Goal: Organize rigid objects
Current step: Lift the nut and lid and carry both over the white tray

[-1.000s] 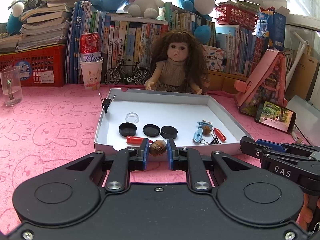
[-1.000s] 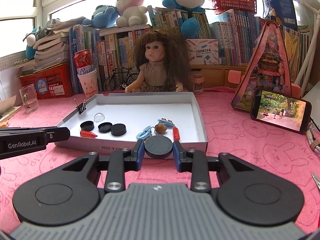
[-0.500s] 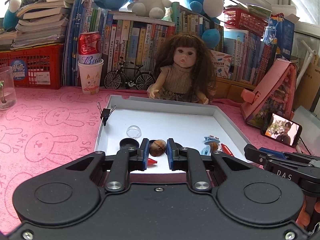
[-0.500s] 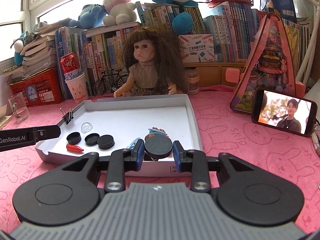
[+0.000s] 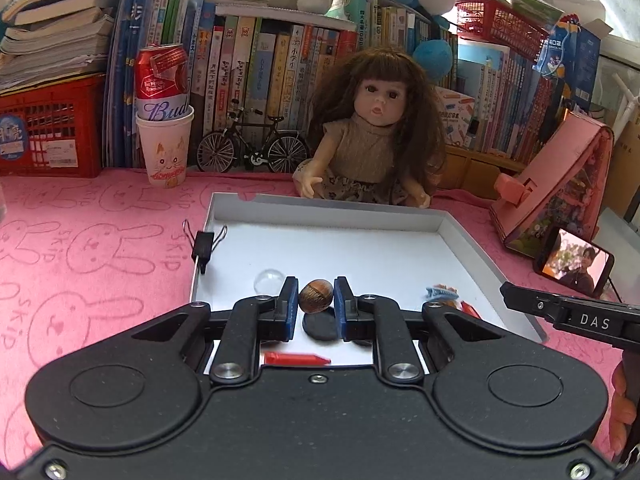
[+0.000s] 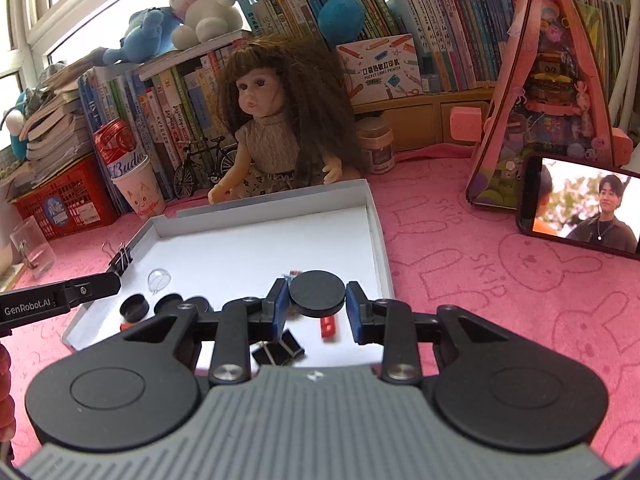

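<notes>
We've got both grippers loaded and over the white tray (image 5: 328, 210). Left gripper (image 5: 316, 305) is clamped on the brown nut (image 5: 316, 301), pads pinching it from either side, and it hangs above the tray's near-left part. Directly below and just behind the jaws sits a black disc (image 5: 320, 326) on the tray floor, w/ the red piece (image 5: 296, 358) nearer us and the clear dome (image 5: 269, 280) just left. So a straight drop likely lands the nut on or against that disc; we'd nudge fwd toward the bare floor first.

Right gripper (image 6: 317, 300) is gripping a flat black disc (image 6: 317, 291), held level, above the tray's near-right part. Under it: black binder clips (image 6: 278, 352) and a red bit (image 6: 329, 326). The row of black caps (image 6: 135, 307) lies well to its left, nearer the left gripper.
</notes>
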### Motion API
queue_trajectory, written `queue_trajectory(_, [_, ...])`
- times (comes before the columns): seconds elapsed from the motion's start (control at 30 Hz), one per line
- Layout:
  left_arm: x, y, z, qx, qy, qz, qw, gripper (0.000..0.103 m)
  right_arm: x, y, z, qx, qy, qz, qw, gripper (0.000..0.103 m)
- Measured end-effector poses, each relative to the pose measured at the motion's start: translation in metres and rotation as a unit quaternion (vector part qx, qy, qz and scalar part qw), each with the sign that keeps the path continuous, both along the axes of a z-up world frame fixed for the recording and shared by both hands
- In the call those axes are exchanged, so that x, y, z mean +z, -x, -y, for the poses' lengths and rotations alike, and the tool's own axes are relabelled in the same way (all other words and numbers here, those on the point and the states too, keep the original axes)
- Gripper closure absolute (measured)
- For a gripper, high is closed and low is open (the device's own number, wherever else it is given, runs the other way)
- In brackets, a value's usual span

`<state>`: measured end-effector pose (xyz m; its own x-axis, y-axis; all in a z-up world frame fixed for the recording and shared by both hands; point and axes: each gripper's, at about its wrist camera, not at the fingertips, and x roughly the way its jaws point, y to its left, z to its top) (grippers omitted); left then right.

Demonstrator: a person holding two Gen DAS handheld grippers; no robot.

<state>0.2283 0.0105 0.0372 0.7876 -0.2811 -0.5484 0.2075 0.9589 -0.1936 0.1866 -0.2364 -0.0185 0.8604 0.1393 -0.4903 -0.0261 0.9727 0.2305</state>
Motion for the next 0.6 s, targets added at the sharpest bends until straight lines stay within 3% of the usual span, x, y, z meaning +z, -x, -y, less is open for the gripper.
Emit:
queue_trajectory(0.17, [0.000,-0.029,0.003,0.009,0.011,-0.014,0.9998,0.086,0.004,-0.028,0.010,-0.009,-0.043,-0.017,0.999,0.067])
queue_trajectory(0.33, [-0.014,-0.052,0.013,0.007,0.046,-0.033,0.9984,0.086,-0.001,-0.048,0.007,-0.020,-0.047,-0.030,0.998,0.067])
queue_trajectory(0.6, [-0.033,-0.068,0.031,0.024,0.012,-0.043,0.9987,0.086,-0.011,-0.062,-0.003,-0.023,-0.028,-0.043,0.998,0.067])
